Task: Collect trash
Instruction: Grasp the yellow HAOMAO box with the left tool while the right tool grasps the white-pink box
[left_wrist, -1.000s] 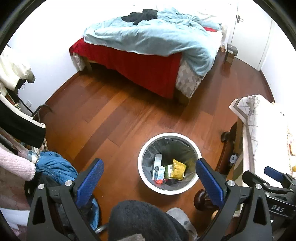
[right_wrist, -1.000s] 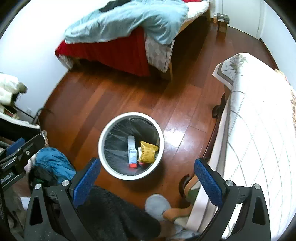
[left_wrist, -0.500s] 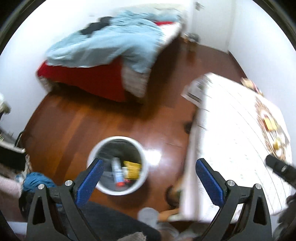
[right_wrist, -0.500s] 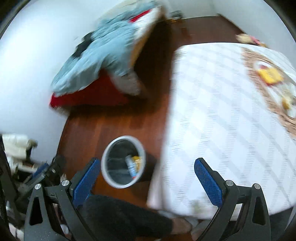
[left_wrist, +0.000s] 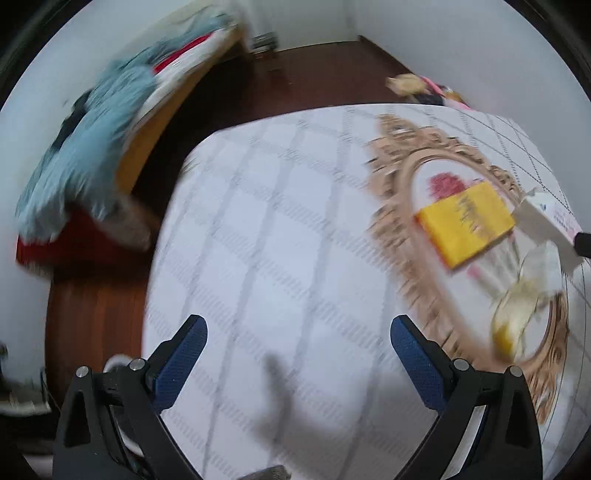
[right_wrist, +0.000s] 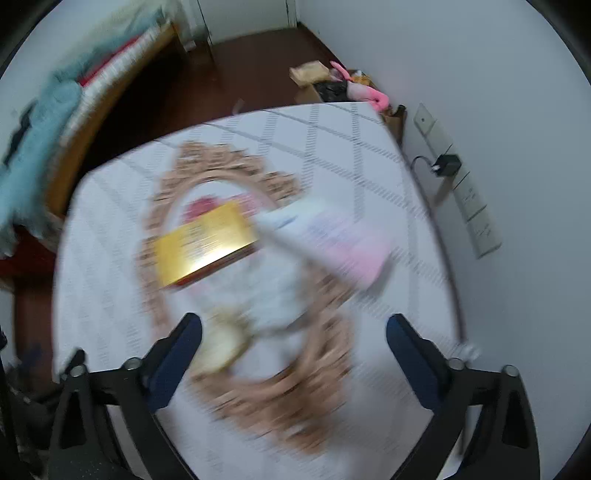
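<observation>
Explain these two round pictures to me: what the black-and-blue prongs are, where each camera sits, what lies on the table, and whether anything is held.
No robot arm here: a person carries a two-finger gripper in each hand, each with a fisheye camera looking along its fingers. One picture is from the left gripper, the other from the right gripper; the prongs are their blue-padded fingers.

Both look down on a table with a white checked cloth. On it lie a yellow box, a white-and-pink box and crumpled wrappers. Blur hides finer detail.

The right gripper's jaws have just been closing, but nothing sits between them. Both grippers are open and hold nothing.
</observation>
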